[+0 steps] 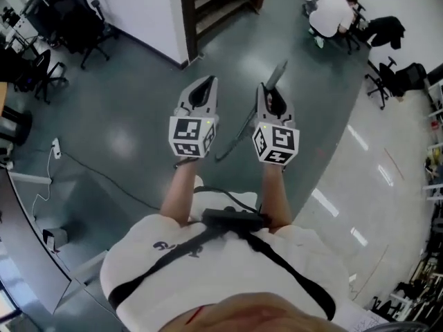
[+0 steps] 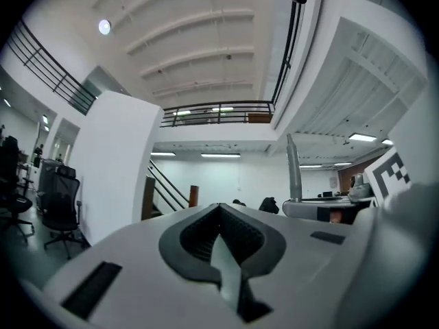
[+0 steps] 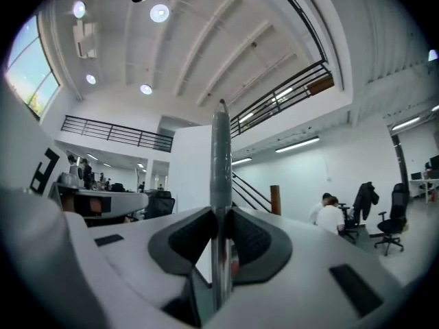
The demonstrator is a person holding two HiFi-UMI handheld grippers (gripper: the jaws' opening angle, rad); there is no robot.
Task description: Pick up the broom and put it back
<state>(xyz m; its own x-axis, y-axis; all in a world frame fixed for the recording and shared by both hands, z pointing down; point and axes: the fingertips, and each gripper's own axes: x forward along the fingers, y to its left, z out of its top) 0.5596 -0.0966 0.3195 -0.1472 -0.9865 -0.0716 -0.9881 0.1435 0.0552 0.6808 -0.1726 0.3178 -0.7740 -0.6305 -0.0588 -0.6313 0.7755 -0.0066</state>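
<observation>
My right gripper (image 1: 271, 97) is shut on the broom's grey handle (image 1: 235, 138), which runs through its jaws, sticking up past the tips and slanting down toward the floor on the near side. The broom's head is not in sight. In the right gripper view the handle (image 3: 221, 156) stands upright, with both pads of the right gripper (image 3: 221, 214) pressed against it. Beside it, my left gripper (image 1: 203, 88) is held level and shut, with nothing between its pads. The left gripper view shows the left gripper (image 2: 219, 208) with its jaws closed together, and the handle (image 2: 293, 166) off to the right.
A wooden staircase (image 1: 214, 5) rises straight ahead beside a white wall. Black office chairs (image 1: 69, 19) stand at the far left. Two people sit at the far right (image 1: 332, 12), with more chairs (image 1: 398, 78) near them. A cable (image 1: 104, 178) trails across the grey floor on the left.
</observation>
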